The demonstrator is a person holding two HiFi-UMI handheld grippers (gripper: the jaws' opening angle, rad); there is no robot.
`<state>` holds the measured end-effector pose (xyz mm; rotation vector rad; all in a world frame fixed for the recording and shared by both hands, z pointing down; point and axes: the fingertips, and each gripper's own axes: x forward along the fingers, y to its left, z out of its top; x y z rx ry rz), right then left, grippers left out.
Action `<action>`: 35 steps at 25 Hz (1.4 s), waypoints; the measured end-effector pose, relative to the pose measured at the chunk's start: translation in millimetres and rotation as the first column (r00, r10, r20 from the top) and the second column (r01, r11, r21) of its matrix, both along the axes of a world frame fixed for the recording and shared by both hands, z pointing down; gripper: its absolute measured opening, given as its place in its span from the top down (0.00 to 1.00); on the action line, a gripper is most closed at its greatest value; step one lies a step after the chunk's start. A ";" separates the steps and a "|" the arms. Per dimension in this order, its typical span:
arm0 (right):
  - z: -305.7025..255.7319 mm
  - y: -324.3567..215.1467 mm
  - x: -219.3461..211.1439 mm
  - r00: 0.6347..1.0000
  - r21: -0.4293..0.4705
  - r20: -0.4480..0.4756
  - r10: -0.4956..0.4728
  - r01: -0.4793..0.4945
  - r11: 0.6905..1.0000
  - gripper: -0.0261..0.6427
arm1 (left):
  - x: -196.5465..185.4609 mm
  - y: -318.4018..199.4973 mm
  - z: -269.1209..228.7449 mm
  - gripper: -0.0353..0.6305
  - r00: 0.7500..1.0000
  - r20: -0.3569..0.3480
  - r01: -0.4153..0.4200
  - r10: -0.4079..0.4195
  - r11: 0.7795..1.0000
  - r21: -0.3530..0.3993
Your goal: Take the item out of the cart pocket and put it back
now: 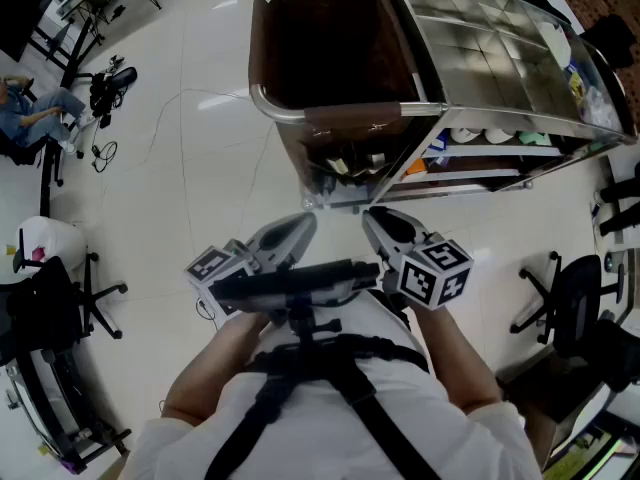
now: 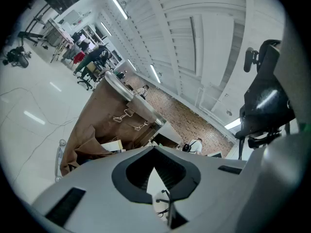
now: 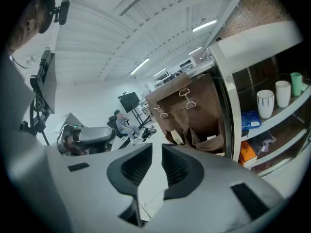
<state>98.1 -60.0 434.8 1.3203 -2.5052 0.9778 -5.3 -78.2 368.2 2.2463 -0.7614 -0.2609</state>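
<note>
The cart [image 1: 430,38] stands ahead of me, with a steel top and a brown bag hung at its end. Brown fabric pockets [image 1: 350,163] hang low on its near side with pale items sticking out. In the right gripper view these pockets [image 3: 194,130] hold a light card-like item [image 3: 178,137]. In the left gripper view the brown fabric [image 2: 97,125] shows a white item [image 2: 112,146]. Both grippers are held close to my body, well short of the cart. My left gripper [image 1: 305,223] [image 2: 154,149] is shut and empty. My right gripper [image 1: 372,218] [image 3: 156,149] is slightly open and empty.
Cart shelves hold white cups [image 3: 266,103], a blue packet [image 3: 250,119] and an orange box [image 3: 247,152]. Office chairs stand at the right [image 1: 570,298] and left [image 1: 50,298]. A person sits at the far left [image 1: 30,108] beside gear and cables [image 1: 105,88] on the white floor.
</note>
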 end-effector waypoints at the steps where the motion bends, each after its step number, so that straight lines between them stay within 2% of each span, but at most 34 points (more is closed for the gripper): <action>1: -0.3 -1.9 0.4 1.000 0.002 -0.005 0.002 -0.002 1.000 0.88 | -1.5 -0.6 0.1 0.96 1.000 0.001 0.003 -0.003 1.000 -0.001; 10: 4.5 -25.5 2.2 0.998 0.016 -0.067 0.012 -0.011 1.000 0.86 | -15.8 -6.9 1.0 0.96 0.999 -0.003 0.035 -0.035 0.999 0.004; 20: 22.9 -62.9 2.4 0.982 0.039 -0.188 0.008 -0.001 0.999 0.83 | -27.0 -10.8 0.2 0.96 0.998 -0.006 0.059 -0.059 0.998 0.009; 35: 62.2 -106.7 -30.0 0.919 0.034 -0.387 -0.078 0.099 0.994 0.79 | -45.1 -15.6 -0.4 0.96 0.995 0.002 0.103 -0.103 0.995 0.014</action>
